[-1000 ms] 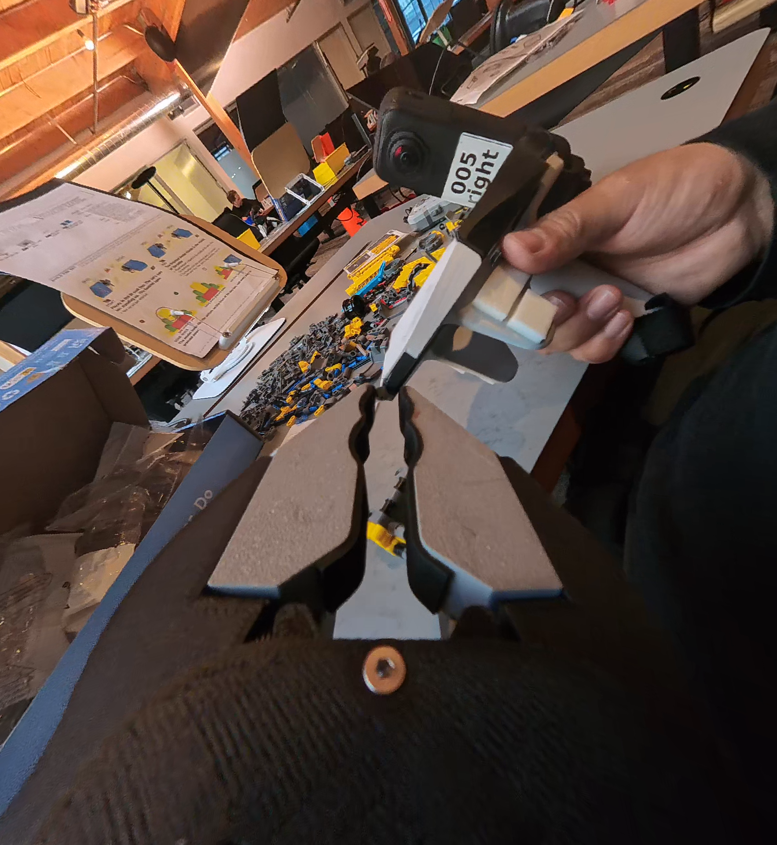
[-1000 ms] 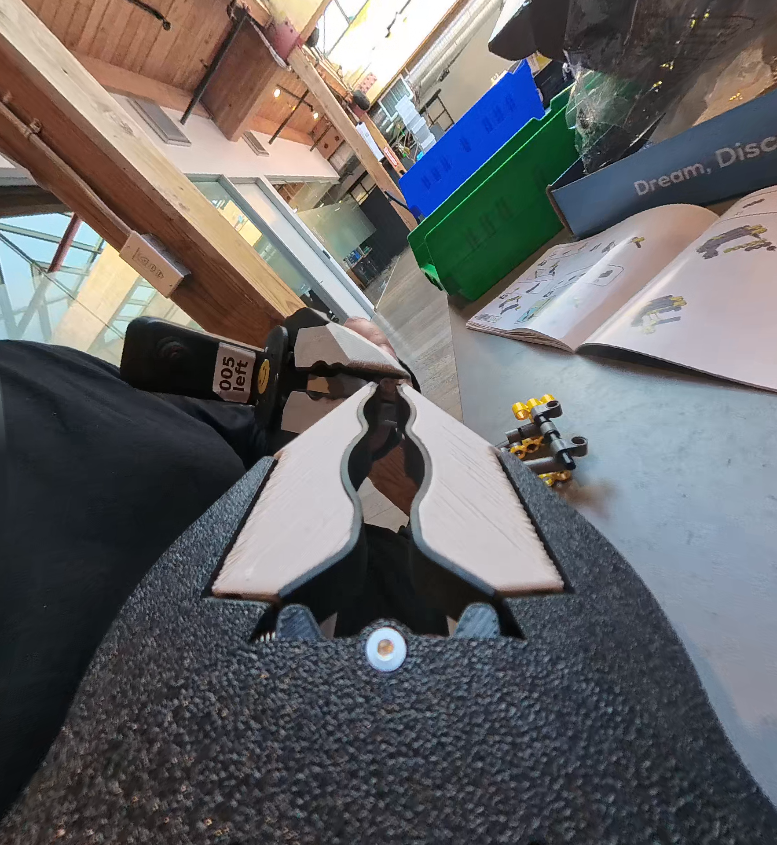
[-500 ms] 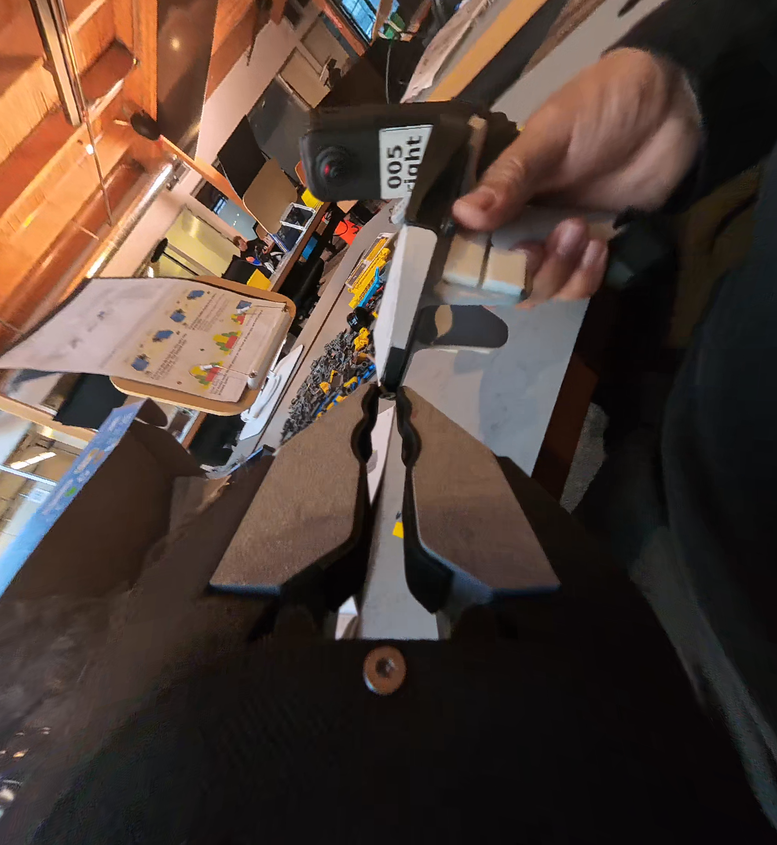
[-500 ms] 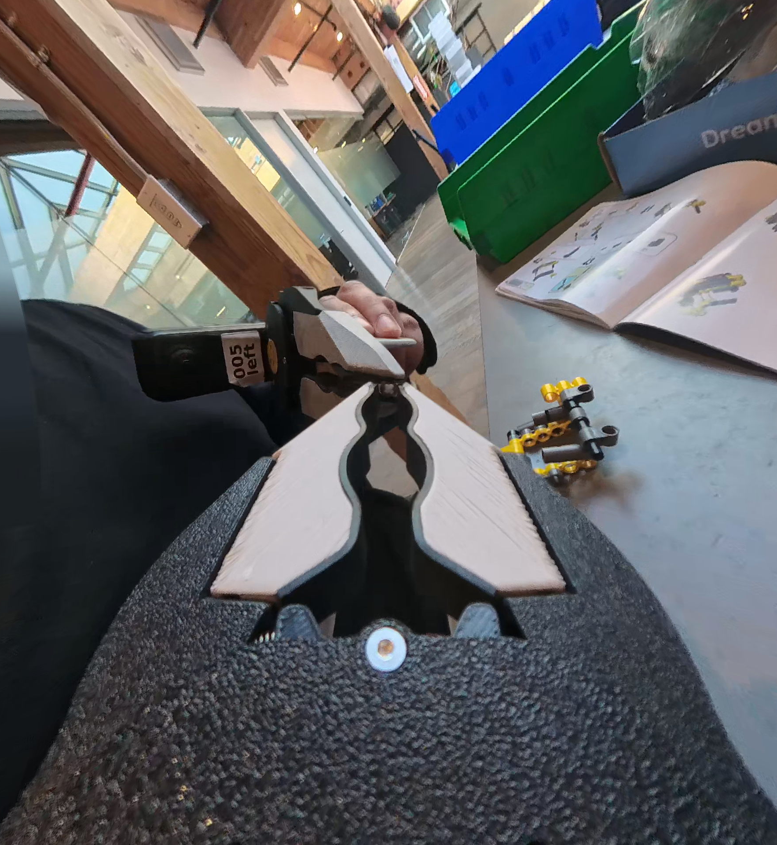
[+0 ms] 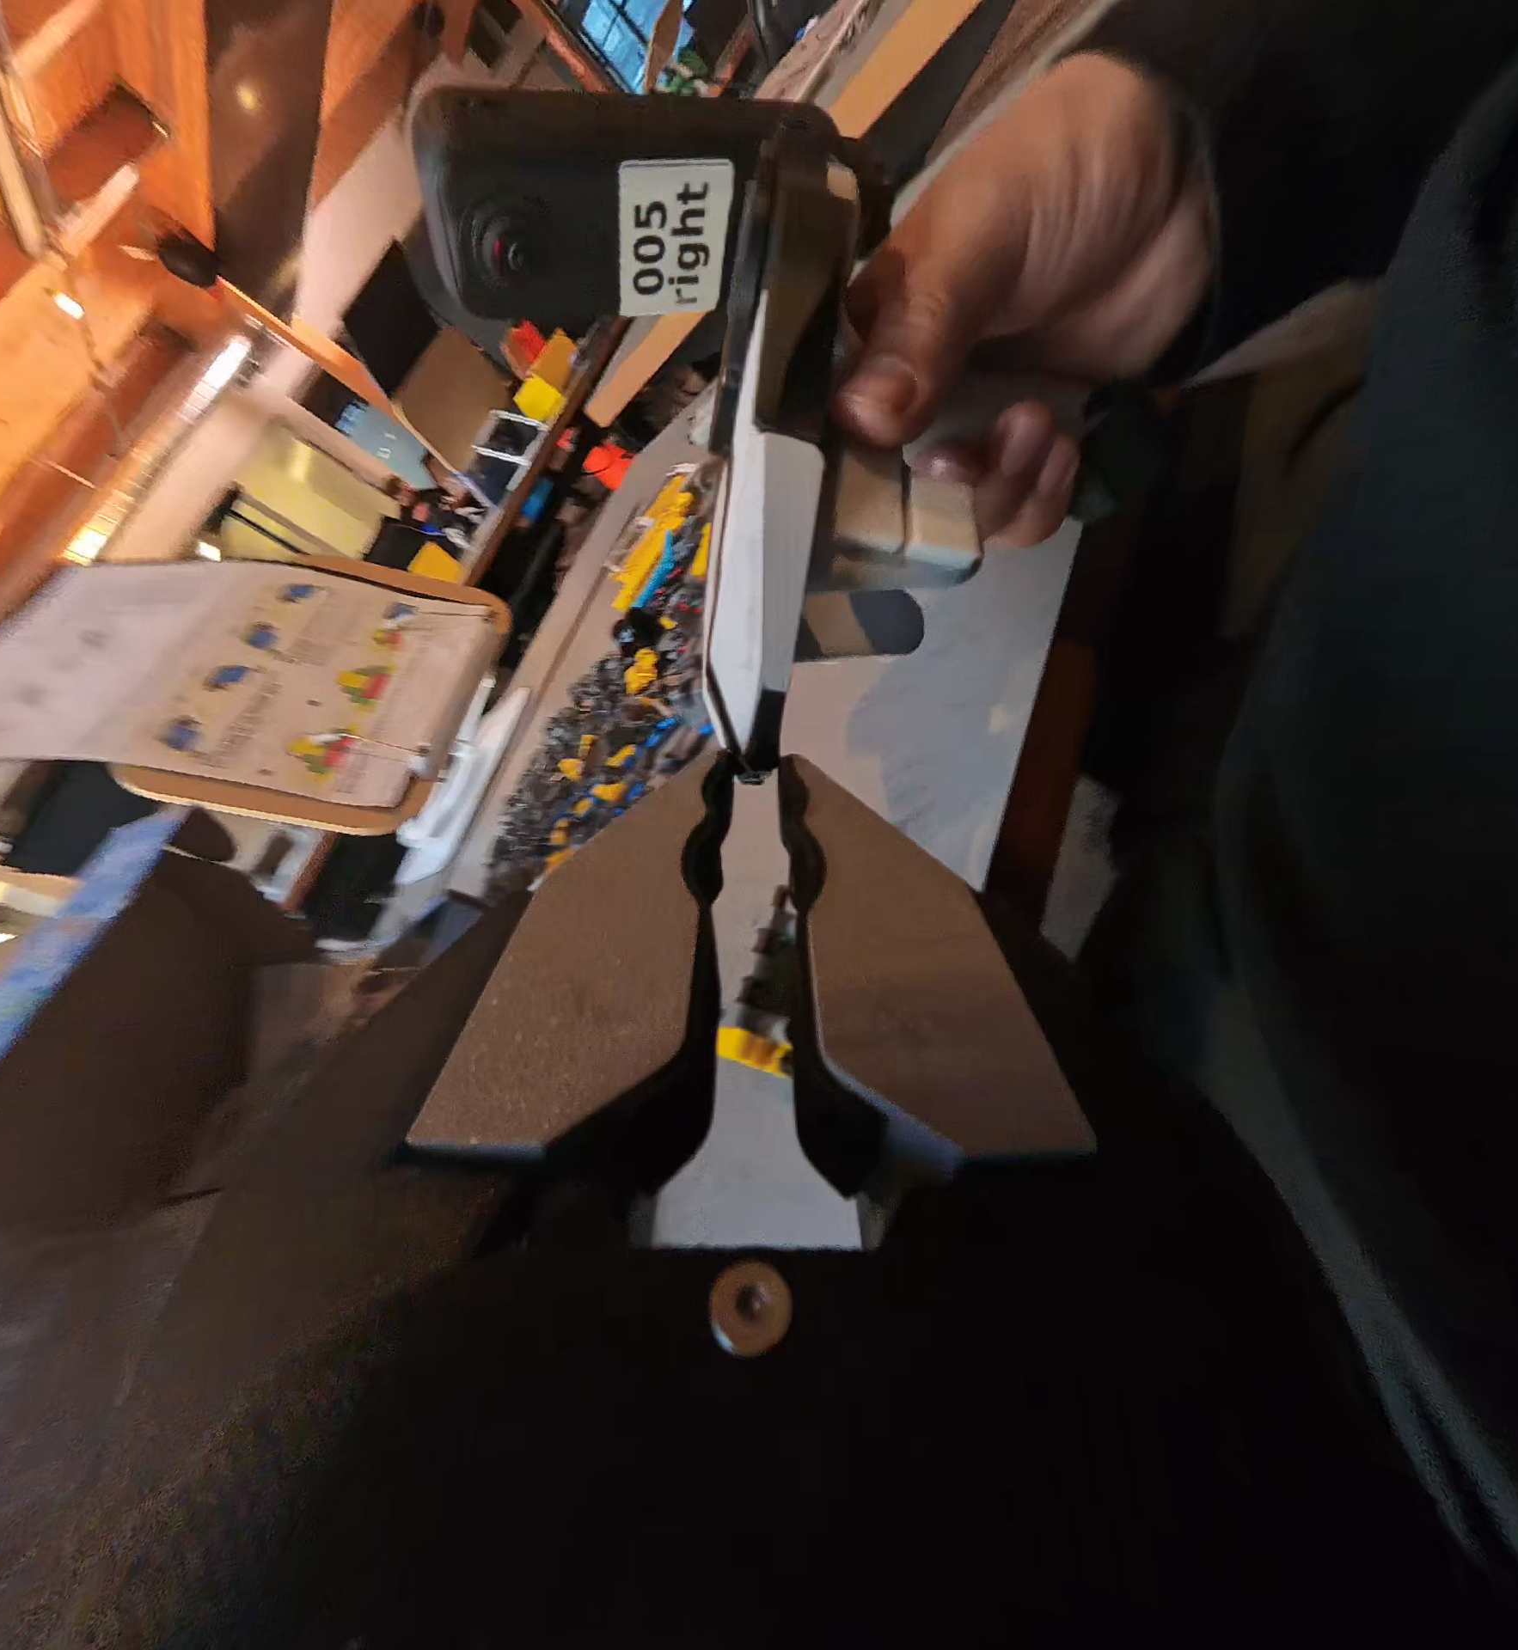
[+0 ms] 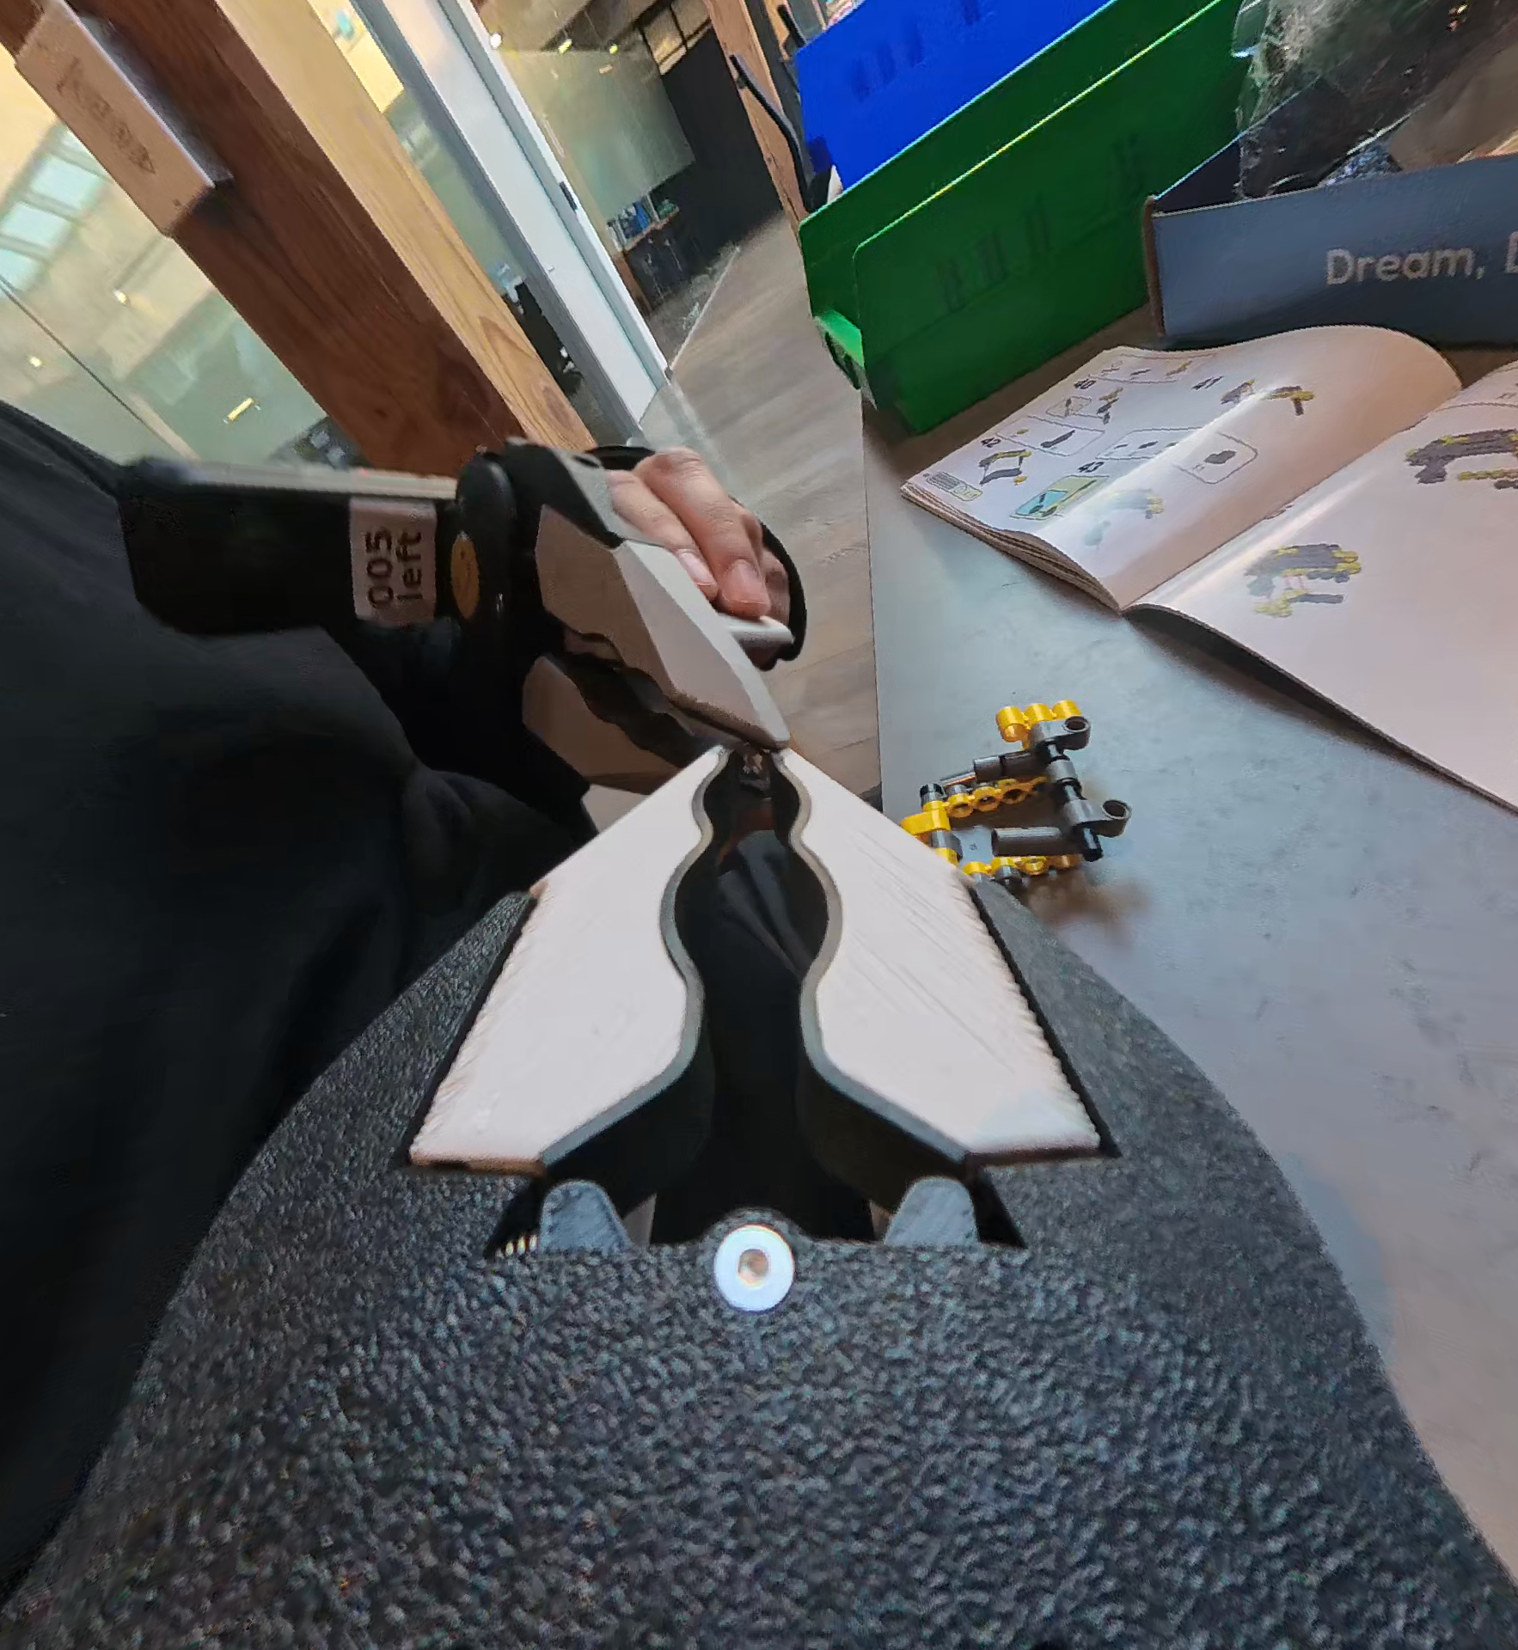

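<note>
My left gripper and right gripper meet tip to tip in the air, just off the near edge of the grey table. A small dark piece sits where the tips meet; it also shows in the left wrist view. Both pairs of jaws are closed to a narrow gap on it. I cannot tell if it is one piece or two. The right gripper points down onto my left tips. The left gripper comes in from the left. A yellow and grey brick assembly lies on the table beside the right fingers.
An open instruction booklet, a dark blue box and green bins lie beyond the assembly. A pile of loose parts, a booklet on a stand and a cardboard box show farther off. The person's dark clothing is close by. Only a small space, under 4 cm, lies between the two pairs of fingers.
Both grippers have turned while staying tip to tip; the right one now stands more upright over my left tips. The gaps between the jaws look the same.
</note>
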